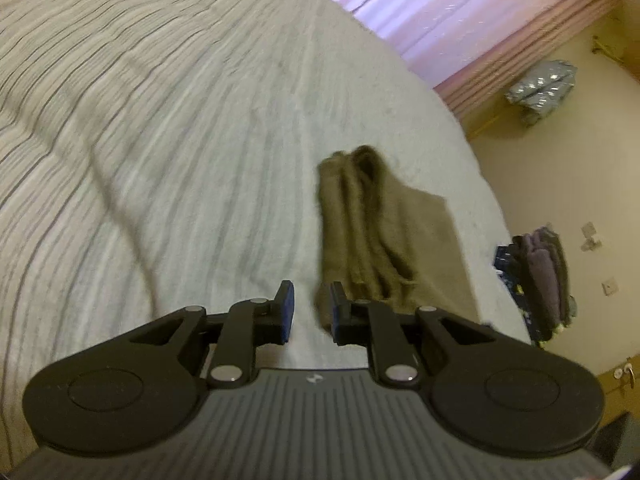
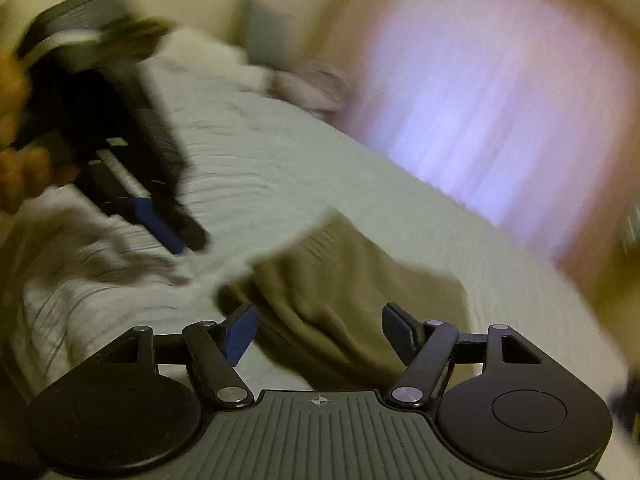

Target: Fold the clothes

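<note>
- In the left wrist view we see one left claw [image 1: 311,312], its two blue-padded fingers [image 1: 287,307] standing a narrow way apart with nothing between them; only bare bedspread shows in the gap.
- We count one olive-brown cloth [image 1: 376,236] here, folded into a long bundle with several ridges along its top, lying on the striped pale bedspread [image 1: 160,140] near the bed's right edge. Its near end sits just beside and behind the right finger, but the pads do not press on it.
- Beyond the bed we see one pink curtain [image 1: 460,12], and on the cream floor [image 1: 552,184] one silvery wrapped packet [image 1: 542,90] and one stack of dark folded clothes [image 1: 544,276].
- The right wrist view is blurred. We see one right claw [image 2: 319,330] with its two blue pads [image 2: 239,332] set wide apart, holding nothing.
- The same single olive-brown cloth [image 2: 340,300] lies on the bedspread [image 2: 260,160] just ahead of this claw, showing through the gap between the fingers without touching either pad as far as we can tell.
- At upper left we see the other claw [image 2: 176,236], one in number, pointing down toward the bed, with a hand [image 2: 16,128] at the frame's edge gripping its handle. Its state cannot be read from this side.
- One glowing pink curtain [image 2: 500,100] fills the upper right.
</note>
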The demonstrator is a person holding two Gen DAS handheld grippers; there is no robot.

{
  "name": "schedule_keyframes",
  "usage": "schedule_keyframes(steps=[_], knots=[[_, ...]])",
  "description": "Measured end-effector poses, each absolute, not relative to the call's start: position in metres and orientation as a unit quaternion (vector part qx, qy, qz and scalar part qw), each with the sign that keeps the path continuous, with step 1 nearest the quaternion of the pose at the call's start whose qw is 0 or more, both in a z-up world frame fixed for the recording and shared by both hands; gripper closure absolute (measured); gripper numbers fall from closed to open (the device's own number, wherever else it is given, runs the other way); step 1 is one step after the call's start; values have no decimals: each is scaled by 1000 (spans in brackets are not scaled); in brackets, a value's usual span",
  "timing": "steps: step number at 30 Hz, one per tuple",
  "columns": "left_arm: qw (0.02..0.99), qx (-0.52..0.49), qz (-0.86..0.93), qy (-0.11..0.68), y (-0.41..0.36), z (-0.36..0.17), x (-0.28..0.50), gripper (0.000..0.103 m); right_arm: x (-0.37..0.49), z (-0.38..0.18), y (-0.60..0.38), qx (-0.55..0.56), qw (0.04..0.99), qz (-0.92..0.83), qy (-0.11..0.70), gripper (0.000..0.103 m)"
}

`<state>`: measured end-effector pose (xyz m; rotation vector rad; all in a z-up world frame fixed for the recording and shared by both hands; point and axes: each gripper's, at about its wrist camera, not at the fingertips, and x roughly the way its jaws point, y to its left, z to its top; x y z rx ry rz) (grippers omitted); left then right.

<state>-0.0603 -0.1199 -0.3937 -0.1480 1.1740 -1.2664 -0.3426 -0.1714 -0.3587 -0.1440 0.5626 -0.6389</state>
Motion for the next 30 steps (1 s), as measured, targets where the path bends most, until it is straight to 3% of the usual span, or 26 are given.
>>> schedule_keyframes(steps=[3,7,10,16,19,26,30], knots=[[631,-81,-570,520,-129,-388,-68,89,-379,-345,-214,103,895,-367,232,61],[609,-116,-573,536,-145,-384,-71,88,-427,-342,-272,328,840,-405,149,62],[599,-130,-571,547,-158,-381,-71,88,-449,-352,-295,435,806,-388,100,62],[596,-89,-557,571,-186,-384,-73,89,-457,-374,-307,526,768,-360,60,62],[596,-81,-573,557,-186,-384,-75,103,-466,-380,-312,553,755,-349,42,62],[616,-72,-607,497,-159,-381,-67,103,-479,-383,-322,579,744,-334,26,62],[624,-52,-597,502,-159,-392,-66,103,-474,-387,-329,574,748,-332,33,62]])
